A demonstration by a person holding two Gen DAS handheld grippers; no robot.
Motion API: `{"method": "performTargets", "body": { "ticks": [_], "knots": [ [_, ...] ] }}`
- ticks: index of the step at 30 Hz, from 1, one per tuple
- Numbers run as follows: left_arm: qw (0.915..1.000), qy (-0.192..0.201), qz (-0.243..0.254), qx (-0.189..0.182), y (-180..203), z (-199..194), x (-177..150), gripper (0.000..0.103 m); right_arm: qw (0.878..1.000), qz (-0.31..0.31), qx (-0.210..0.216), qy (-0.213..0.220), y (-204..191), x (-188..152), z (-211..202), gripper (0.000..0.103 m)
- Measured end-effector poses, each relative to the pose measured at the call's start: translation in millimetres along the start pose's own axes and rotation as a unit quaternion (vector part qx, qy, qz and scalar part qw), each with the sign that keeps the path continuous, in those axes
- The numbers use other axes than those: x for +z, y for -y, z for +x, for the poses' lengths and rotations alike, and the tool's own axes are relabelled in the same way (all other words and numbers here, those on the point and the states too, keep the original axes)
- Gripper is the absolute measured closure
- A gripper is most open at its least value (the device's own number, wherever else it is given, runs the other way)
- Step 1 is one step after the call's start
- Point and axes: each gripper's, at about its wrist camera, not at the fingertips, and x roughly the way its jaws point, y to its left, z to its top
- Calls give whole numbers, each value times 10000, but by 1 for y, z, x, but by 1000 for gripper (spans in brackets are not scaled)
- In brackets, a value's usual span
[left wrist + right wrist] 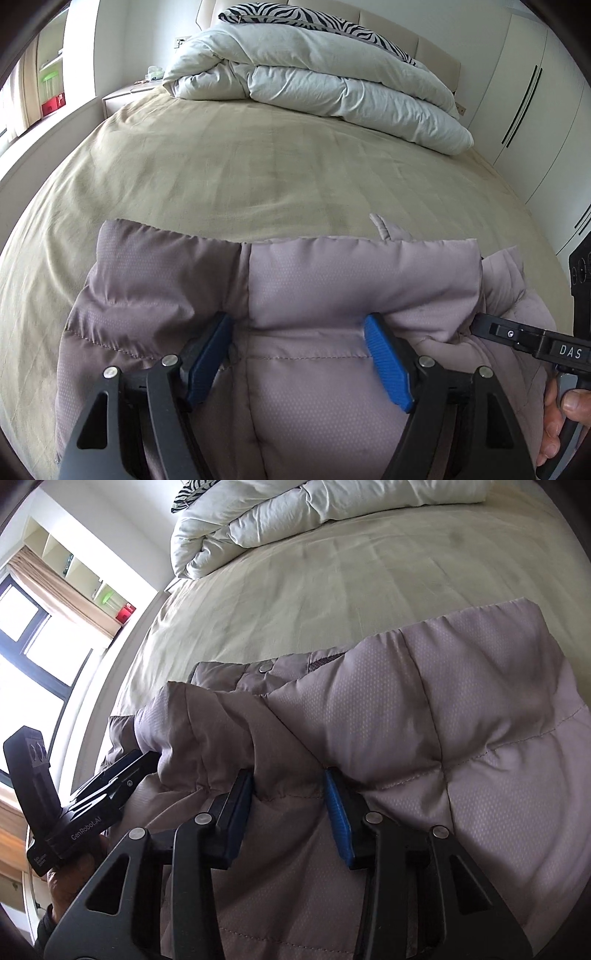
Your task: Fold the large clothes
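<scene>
Now, puffer jacket (317,295) bunched between both jaws

Both cameras sit close over the puffy jacket (314,288) at the bed's (221,166) near edge, facing its head; the right wrist view is rolled sideways. Both take in the jacket, the bedsheet and the folded duvet (314,85)

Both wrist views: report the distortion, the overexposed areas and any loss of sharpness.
Left wrist view: strong fisheye bends the bed into a dome, corners vignetted black; puffer jacket and folded duvet are sharp and evenly lit. Right wrist view: tilted, same barrel curve; the window is blown out white, and the jacket's lower part lies in shade by the right gripper.
</scene>
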Motion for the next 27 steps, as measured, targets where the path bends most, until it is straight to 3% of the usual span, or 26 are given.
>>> {"method": "performTargets", "body": {
  "ticks": [12,27],
  "knots": [
    [10000,-11,-11,-28,-3,14,-5,24,9997,38,184,160,18,4,21,69],
    [10000,-24,25,64,1,13,-7,24,9991,-80,214,354,12,-7,13,67]
  ]
}}
